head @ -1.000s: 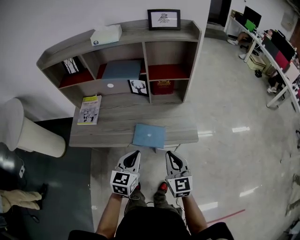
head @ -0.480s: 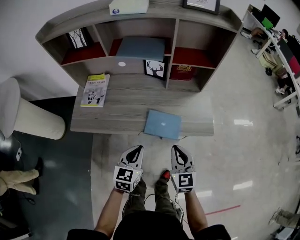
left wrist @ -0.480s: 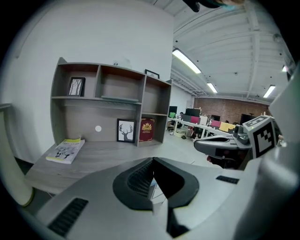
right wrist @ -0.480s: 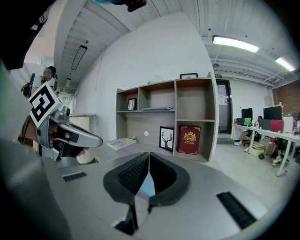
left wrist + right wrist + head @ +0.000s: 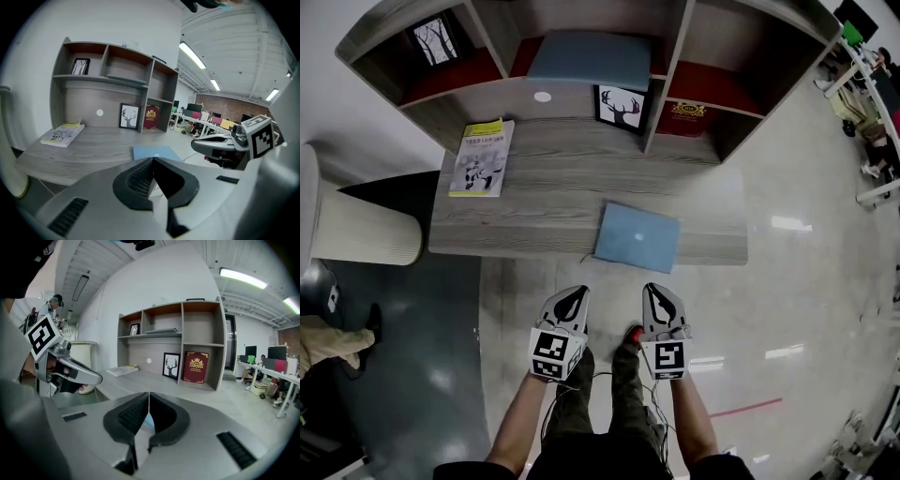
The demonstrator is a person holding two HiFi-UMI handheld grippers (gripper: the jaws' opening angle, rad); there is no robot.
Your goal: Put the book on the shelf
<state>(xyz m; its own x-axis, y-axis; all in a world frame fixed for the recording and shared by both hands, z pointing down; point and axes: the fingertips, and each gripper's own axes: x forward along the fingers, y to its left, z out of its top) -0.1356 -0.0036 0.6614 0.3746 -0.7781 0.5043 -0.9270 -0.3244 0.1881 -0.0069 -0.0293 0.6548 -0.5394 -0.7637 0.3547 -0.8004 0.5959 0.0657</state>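
A light blue book (image 5: 637, 236) lies flat at the desk's (image 5: 534, 211) front edge, its corner just over the edge. A second book with a white and yellow cover (image 5: 479, 157) lies at the desk's left. The shelf unit (image 5: 666, 70) rises behind them. My left gripper (image 5: 571, 293) and right gripper (image 5: 657, 290) hover side by side over the floor, short of the desk, both shut and empty. In the left gripper view the blue book (image 5: 157, 152) shows just past my shut jaws, and the right gripper (image 5: 215, 143) is beside them.
On the lower shelf lie a blue-grey flat item (image 5: 591, 58), a deer picture (image 5: 619, 105) and a red box (image 5: 686, 117); a tree picture (image 5: 436, 39) stands at the left. A white round bin (image 5: 347, 234) stands left of the desk. A person's feet (image 5: 328, 342) are at far left.
The desk and shelf have come nearer and fill more of the head view; the shelf's top has left the frame. Both grippers stay shut and side by side.
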